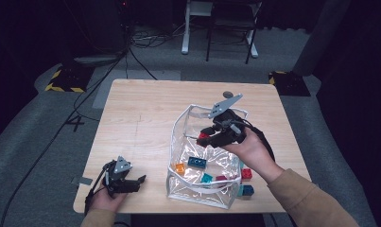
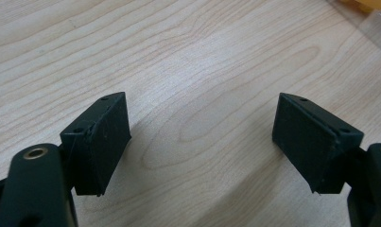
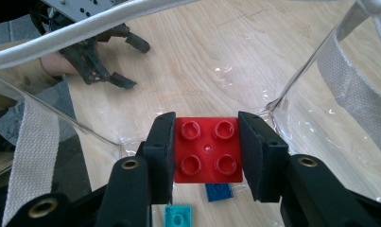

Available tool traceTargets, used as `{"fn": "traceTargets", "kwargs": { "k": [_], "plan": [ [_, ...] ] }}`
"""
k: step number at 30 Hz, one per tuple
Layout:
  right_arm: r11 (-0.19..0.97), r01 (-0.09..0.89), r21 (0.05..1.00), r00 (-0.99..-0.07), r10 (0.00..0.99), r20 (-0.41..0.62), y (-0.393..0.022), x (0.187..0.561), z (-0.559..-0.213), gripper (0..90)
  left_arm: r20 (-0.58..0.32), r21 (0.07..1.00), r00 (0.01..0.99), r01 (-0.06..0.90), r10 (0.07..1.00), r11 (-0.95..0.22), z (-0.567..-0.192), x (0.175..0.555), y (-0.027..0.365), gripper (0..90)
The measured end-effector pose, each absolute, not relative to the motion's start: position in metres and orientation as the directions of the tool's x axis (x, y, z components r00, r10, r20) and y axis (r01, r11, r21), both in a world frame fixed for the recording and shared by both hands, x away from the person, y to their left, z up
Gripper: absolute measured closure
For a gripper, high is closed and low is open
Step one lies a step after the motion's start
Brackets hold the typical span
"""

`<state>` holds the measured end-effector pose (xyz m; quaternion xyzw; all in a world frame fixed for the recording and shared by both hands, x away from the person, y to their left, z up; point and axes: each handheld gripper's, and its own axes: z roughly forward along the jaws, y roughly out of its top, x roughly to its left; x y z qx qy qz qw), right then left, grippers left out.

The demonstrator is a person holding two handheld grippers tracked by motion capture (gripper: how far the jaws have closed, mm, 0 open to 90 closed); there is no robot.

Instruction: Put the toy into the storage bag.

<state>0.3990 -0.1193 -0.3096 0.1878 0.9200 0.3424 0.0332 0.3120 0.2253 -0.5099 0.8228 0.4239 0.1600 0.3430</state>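
A clear plastic bag (image 1: 178,137) with white-trimmed rim stands open on the wooden table. My right gripper (image 1: 203,137) reaches into its mouth from the right, shut on a red four-stud brick (image 3: 207,150) that sits squarely between both pads. Below it inside the bag lie a blue brick (image 3: 219,191) and a teal brick (image 3: 178,216); the high view also shows an orange brick (image 1: 180,167) there. My left gripper (image 1: 140,180) rests on the table near the front left corner, open, with bare wood between its pads (image 2: 105,142).
Outside the bag at its right front corner sit a red brick (image 1: 246,173) and a blue brick (image 1: 247,190). The table's front edge (image 1: 131,211) runs just under my left hand. Cables and a white desk frame (image 1: 186,28) lie on the floor beyond.
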Motion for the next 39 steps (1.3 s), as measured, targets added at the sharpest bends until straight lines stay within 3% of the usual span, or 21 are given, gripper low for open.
{"fn": "traceTargets", "kwargs": {
  "k": [7, 10, 13, 25, 39],
  "plan": [
    [0.725, 0.324, 0.608, -0.934, 0.347, 0.084, -0.119, 0.395, -0.310, 58.2, -0.027, 0.700, 0.589, 0.588, 0.807, -0.405, -0.510, 0.312, 0.225, 20.3],
    [0.723, 0.311, 0.616, -0.939, 0.336, 0.080, -0.120, 0.393, -0.307, 44.7, -0.027, 0.700, 0.590, 0.587, 0.807, -0.406, -0.510, 0.312, 0.225, 20.3],
    [0.706, 0.293, 0.645, -0.942, 0.329, 0.068, -0.125, 0.390, -0.301, 38.3, -0.027, 0.700, 0.590, 0.587, 0.807, -0.406, -0.510, 0.312, 0.225, 20.2],
    [0.586, 0.284, 0.759, -0.934, 0.349, 0.080, -0.180, 0.372, -0.271, 37.7, -0.025, 0.700, 0.592, 0.586, 0.805, -0.409, -0.510, 0.312, 0.225, 20.0],
    [0.491, 0.330, 0.806, -0.879, 0.471, 0.073, -0.252, 0.362, -0.272, 41.1, -0.024, 0.698, 0.590, 0.588, 0.807, -0.409, -0.510, 0.312, 0.225, 19.8]
  ]
}}
